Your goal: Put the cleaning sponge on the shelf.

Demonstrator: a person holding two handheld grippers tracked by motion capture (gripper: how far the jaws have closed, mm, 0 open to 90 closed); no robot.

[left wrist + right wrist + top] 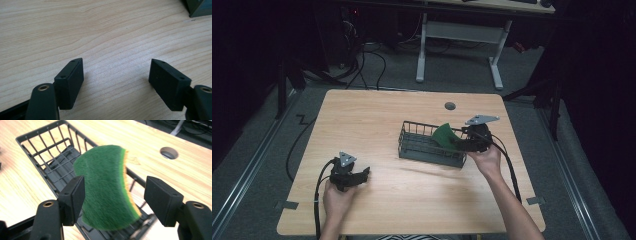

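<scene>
A green scouring sponge [444, 135] with a yellow underside stands tilted over the right end of a black wire basket [427, 125] on the wooden table. In the right gripper view the sponge [107, 190] sits between the jaws of my right gripper [113, 192]. The left pad lies against its green face, and a gap shows between the right pad and its yellow edge. The sponge looks slightly blurred above the basket [45, 135]. My right gripper [459, 140] reaches in from the basket's right. My left gripper [364, 174] rests low at the table's front left, open [116, 72] over bare wood.
A round cable hole [450, 106] lies in the tabletop behind the basket, also seen as the cable hole [169, 152] past the sponge. Cables trail from both grippers toward the table's front edge. A white desk frame [422, 50] stands on the floor beyond.
</scene>
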